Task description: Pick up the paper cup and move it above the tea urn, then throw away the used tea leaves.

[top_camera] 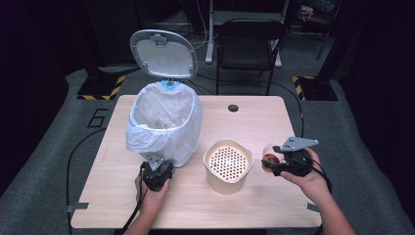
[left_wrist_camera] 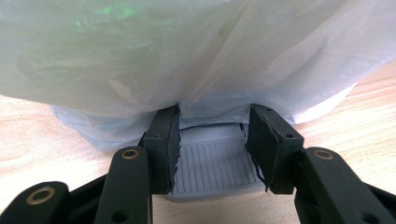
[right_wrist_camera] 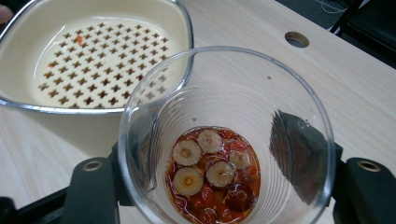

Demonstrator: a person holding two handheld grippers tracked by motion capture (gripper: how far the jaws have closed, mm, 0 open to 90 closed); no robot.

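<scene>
The left gripper [top_camera: 156,172] clamps the bin's grey pedal [left_wrist_camera: 215,164], half hidden under the bag [top_camera: 164,128]. Beside the strainer pot [top_camera: 228,165], the right gripper [top_camera: 285,160] grips a clear cup [right_wrist_camera: 227,140] of sliced fruit, its lower edge cut off.

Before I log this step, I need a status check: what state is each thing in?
Bin lid: raised open.
Bin pedal: clamped between the left gripper jaws.
Liner bag: fitted over the bin rim.
Clear cup: held by the right gripper, fruit slices and red liquid at the bottom.
Strainer pot: upright, nearly empty.
</scene>
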